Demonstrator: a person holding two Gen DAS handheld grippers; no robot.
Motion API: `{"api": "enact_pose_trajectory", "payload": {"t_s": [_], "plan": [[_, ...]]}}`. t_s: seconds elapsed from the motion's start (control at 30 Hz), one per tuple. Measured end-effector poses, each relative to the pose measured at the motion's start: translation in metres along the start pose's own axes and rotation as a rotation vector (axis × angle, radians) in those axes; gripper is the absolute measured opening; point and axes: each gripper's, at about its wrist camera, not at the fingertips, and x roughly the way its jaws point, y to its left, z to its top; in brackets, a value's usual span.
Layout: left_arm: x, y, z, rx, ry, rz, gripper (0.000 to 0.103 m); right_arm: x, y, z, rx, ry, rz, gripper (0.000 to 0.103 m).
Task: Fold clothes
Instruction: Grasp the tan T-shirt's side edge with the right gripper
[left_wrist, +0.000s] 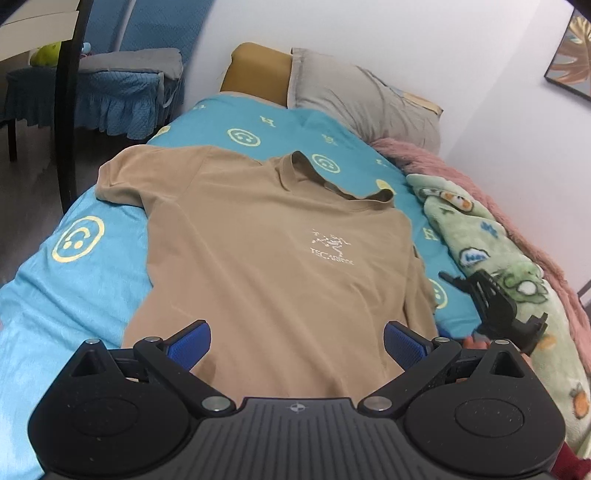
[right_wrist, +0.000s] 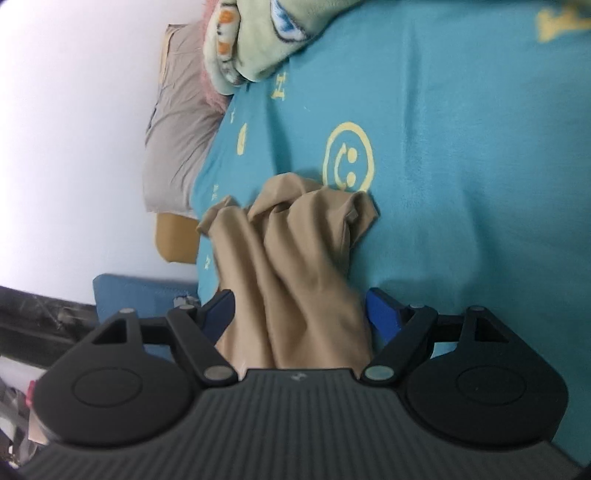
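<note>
A tan T-shirt with a small white chest logo lies flat, front up, on the blue smiley-print bed sheet. My left gripper hovers over its lower hem, jaws wide open with nothing between the blue pads. At the shirt's right edge a hand holds my right gripper. In the right wrist view, rolled sideways, a bunched part of the T-shirt fills the gap between the pads of the right gripper. Those jaws stand wide apart and do not pinch the cloth.
A grey pillow and a mustard cushion sit at the bed's head. A green cartoon blanket and a pink fluffy one lie along the wall side. A blue-covered chair and a dark post stand left of the bed.
</note>
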Motion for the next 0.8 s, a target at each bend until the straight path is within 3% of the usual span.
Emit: {"api": "enact_pose_trajectory", "payload": {"t_s": [0.2,0.3,0.37,0.4,0.47,0.57,0.67,0.8], "plan": [[0.026,0.003,0.004,-0.003,0.029,-0.01,0.101,0.041,0.008,0.018,-0.025,-0.074,0.017,0.079],[0.041,0.002,0.001,0.004,0.069,-0.015,0.101,0.054,0.009,0.027,-0.015,-0.065,0.022,0.066],[0.05,0.0,-0.002,0.015,0.09,-0.012,0.101,0.06,0.007,0.032,-0.002,-0.056,0.016,0.046],[0.053,-0.001,-0.003,0.022,0.098,-0.01,0.101,0.062,0.007,0.035,-0.003,-0.052,0.008,0.03],[0.056,-0.003,-0.005,0.04,0.101,0.0,0.101,0.062,0.013,0.04,-0.045,-0.053,-0.004,0.021],[0.056,-0.006,-0.006,0.057,0.093,0.005,0.101,0.051,0.03,0.046,-0.169,-0.135,0.022,0.016],[0.055,-0.006,-0.006,0.058,0.088,0.015,0.101,0.03,0.047,0.053,-0.212,-0.232,0.064,0.016],[0.051,-0.006,-0.007,0.06,0.081,0.024,0.101,-0.001,0.055,0.063,-0.262,-0.349,0.024,0.016]]}}
